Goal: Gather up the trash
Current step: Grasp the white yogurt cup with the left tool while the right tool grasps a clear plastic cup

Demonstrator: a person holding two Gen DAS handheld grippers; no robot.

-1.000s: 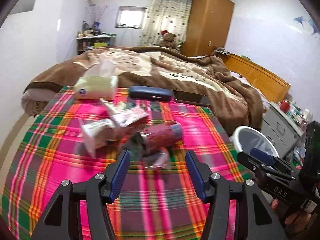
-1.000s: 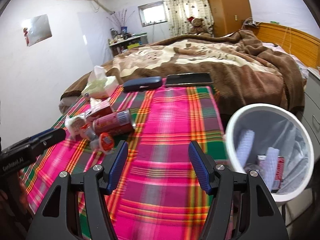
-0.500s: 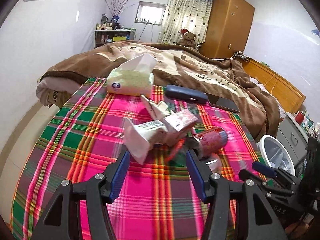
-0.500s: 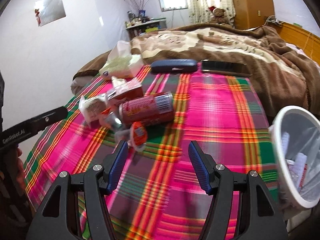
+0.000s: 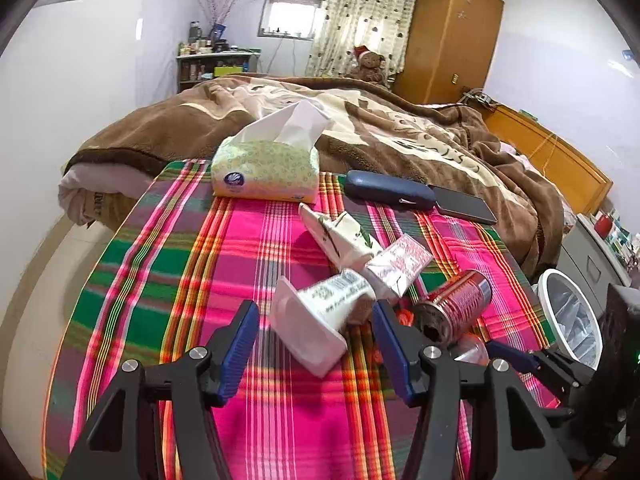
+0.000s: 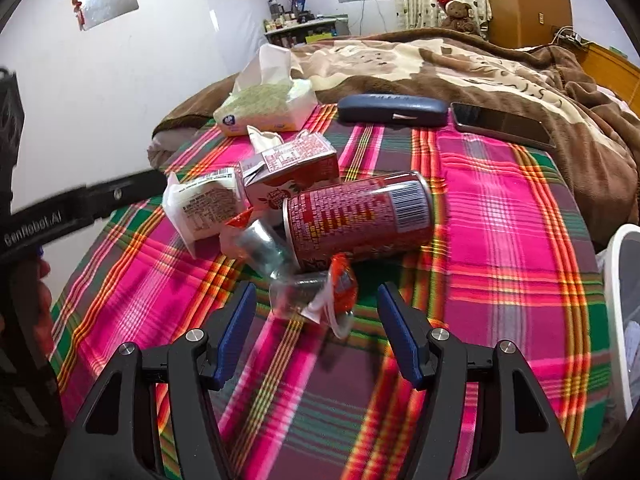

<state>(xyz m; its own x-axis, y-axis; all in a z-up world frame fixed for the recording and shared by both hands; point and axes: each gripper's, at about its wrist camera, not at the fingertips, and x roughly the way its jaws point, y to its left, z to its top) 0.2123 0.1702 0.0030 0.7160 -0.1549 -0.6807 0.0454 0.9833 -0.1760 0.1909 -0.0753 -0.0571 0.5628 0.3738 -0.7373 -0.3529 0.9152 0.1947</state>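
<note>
Left tongs (image 5: 314, 336) gape wide around a white cup (image 5: 320, 320) lying on the plaid table (image 5: 160, 280), gripping nothing. Right tongs (image 6: 314, 320) likewise gape, empty, just before a crumpled clear wrapper (image 6: 312, 292) touching the red can (image 6: 360, 216). The white bin (image 5: 572, 320) stands beside the table's right edge.

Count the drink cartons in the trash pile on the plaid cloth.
3, possibly more hidden. A white carton lies between the left gripper fingers; a red-and-white carton sits behind the red can; a cream carton lies nearest the tissue pack.
</note>
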